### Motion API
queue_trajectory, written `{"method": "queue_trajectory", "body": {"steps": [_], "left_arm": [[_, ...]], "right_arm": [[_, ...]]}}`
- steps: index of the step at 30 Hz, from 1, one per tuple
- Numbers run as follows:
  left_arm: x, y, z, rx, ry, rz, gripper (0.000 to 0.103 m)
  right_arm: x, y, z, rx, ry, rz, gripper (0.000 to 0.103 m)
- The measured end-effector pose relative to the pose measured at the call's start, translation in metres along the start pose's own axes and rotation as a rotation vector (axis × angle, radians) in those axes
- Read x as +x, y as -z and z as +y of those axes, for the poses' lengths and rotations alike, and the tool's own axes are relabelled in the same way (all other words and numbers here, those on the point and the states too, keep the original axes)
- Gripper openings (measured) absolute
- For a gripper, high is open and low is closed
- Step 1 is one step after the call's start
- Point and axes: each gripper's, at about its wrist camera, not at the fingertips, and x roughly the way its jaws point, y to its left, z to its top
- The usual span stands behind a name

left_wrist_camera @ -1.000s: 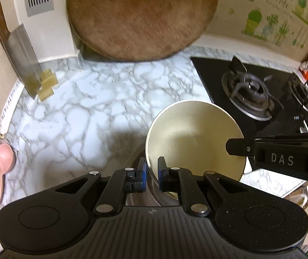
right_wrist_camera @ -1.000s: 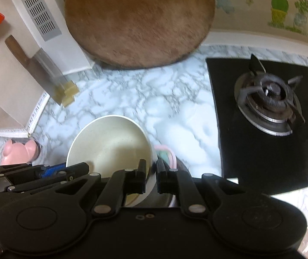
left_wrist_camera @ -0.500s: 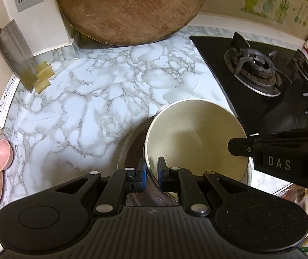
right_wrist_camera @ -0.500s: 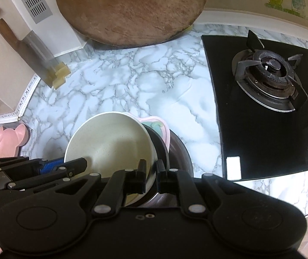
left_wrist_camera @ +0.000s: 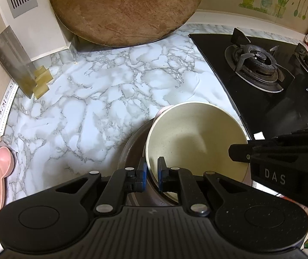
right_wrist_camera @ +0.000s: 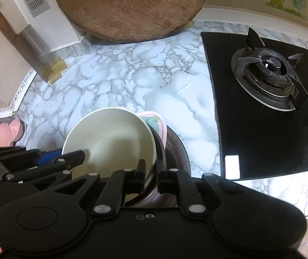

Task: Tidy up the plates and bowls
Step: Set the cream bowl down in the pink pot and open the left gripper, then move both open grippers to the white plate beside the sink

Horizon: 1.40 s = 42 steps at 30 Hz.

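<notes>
Marble counter (left_wrist_camera: pixel 93 108), bowl going onto the stack beside the hob (left_wrist_camera: pixel 283 99).
Left gripper (left_wrist_camera: pixel 152 177) and right gripper (right_wrist_camera: pixel 150 179) both pinch the cream bowl (left_wrist_camera: pixel 194 138) by opposite rims, over the dark dish (left_wrist_camera: pixel 132 153). Next, I'd say: seat it level, then release. Only the right view shows the pink plate (right_wrist_camera: pixel 161 125) underneath.

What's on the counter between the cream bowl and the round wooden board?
Nothing: bare marble counter runs from the bowl to the board, in both wrist views.
</notes>
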Motion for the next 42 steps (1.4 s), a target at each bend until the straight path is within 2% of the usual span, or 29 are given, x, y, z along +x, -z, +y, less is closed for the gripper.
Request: {"method": "queue_trajectory", "body": {"steps": [12,17,22,25,26,27,28,29,30,32,40,42], "left_arm": [[0.002,0.003,0.007,-0.015,0.028,0.015,0.009],[-0.005,0.008,0.011,-0.028,0.062,0.003,0.01],[-0.019,0.014,0.012,-0.023,0.065,-0.035,0.013],[-0.029,0.018,0.014,-0.019,0.076,-0.055,0.014],[-0.033,0.02,0.016,-0.021,0.082,-0.063,0.014],[-0.038,0.022,0.017,-0.025,0.089,-0.073,0.014],[-0.041,0.023,0.019,-0.03,0.092,-0.08,0.015],[-0.045,0.025,0.022,-0.04,0.091,-0.089,0.026],[-0.049,0.027,0.025,-0.049,0.092,-0.1,0.039],[-0.058,0.031,0.03,-0.067,0.083,-0.13,0.056],[-0.094,0.048,0.05,-0.11,0.062,-0.203,0.059],[-0.103,0.055,0.058,-0.131,0.052,-0.223,0.064]], "right_arm": [[-0.001,0.001,0.002,-0.034,-0.009,0.008,0.012],[-0.012,0.004,0.005,-0.068,-0.003,-0.026,0.012],[-0.026,0.008,0.009,-0.099,-0.02,-0.066,0.015],[-0.034,0.008,0.01,-0.101,-0.029,-0.092,0.022],[-0.037,0.009,0.01,-0.101,-0.035,-0.104,0.03],[-0.04,0.01,0.01,-0.105,-0.042,-0.116,0.052],[-0.043,0.011,0.012,-0.109,-0.051,-0.13,0.067],[-0.047,0.011,0.012,-0.113,-0.063,-0.147,0.092],[-0.051,0.013,0.013,-0.117,-0.054,-0.171,0.094],[-0.057,0.014,0.015,-0.123,-0.068,-0.182,0.094],[-0.08,0.021,0.031,-0.157,-0.13,-0.222,0.097],[-0.085,0.023,0.039,-0.181,-0.145,-0.239,0.099]]}}
